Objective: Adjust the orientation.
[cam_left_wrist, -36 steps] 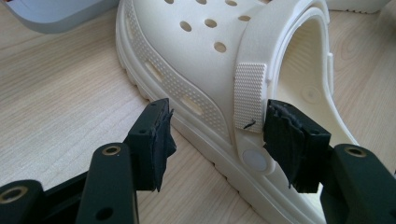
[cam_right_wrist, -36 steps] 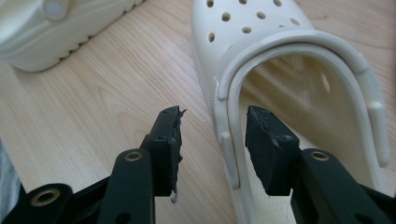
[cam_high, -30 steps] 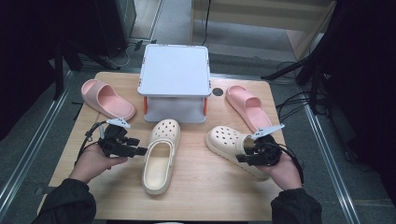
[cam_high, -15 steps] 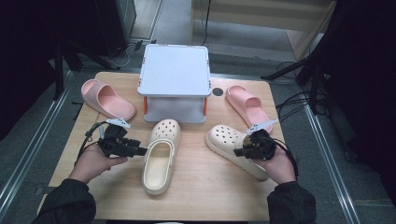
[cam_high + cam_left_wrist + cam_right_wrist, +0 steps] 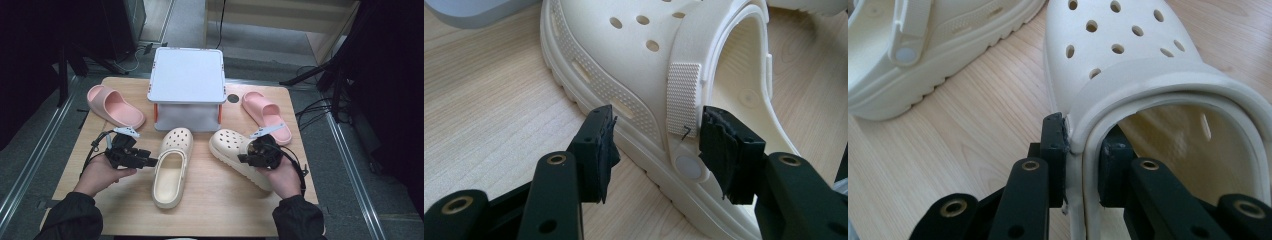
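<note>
Two cream clogs lie on the wooden table. The left cream clog points away from me. My left gripper comes at its left side. In the left gripper view that gripper has just been closing; its jaws straddle the clog's side wall at the strap rivet, pads against it. The right cream clog lies slanted, toe to the upper left. My right gripper has just been closing, and in its own view it is shut on the clog's opening rim, one jaw outside and one inside.
A white-topped stand on orange legs sits at the table's back centre. One pink slide lies at the back left, another at the back right. A dark round hole is beside the stand. Bare wood runs along the front edge.
My right gripper has moved left, onto the right clog's opening rim, and closed on it; the clog has shifted a little left. The left hand has stayed put.
</note>
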A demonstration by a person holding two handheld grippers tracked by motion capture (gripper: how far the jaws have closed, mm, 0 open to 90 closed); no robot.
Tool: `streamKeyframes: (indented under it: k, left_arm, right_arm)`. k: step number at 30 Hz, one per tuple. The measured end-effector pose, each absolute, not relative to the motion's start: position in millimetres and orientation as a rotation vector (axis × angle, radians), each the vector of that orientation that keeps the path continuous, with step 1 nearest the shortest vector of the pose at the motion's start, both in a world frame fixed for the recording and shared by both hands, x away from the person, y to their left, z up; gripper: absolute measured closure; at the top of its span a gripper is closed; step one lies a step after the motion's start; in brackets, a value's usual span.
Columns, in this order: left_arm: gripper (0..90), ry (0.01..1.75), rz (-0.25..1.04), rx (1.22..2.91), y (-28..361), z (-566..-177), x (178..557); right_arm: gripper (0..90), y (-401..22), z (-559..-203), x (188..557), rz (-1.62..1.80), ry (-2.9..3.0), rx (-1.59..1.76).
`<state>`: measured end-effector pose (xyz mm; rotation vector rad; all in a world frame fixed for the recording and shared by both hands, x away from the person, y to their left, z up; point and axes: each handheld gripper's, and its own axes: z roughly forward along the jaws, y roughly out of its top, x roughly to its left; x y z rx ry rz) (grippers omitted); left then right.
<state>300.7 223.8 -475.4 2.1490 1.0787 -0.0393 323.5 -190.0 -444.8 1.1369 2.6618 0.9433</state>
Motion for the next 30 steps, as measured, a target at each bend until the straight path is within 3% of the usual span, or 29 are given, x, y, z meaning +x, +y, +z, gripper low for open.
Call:
streamKeyframes:
  k: [13,30]
  left_arm:
    - [47.8,1.068,-0.043,2.149,224,-475,300]
    - [47.6,1.062,-0.045,2.147,222,-475,300]
  right_arm:
    - [77.4,-141,-457,332,0.893,2.623,1.221]
    - [76.9,-123,-466,329,0.9,2.574,1.211]
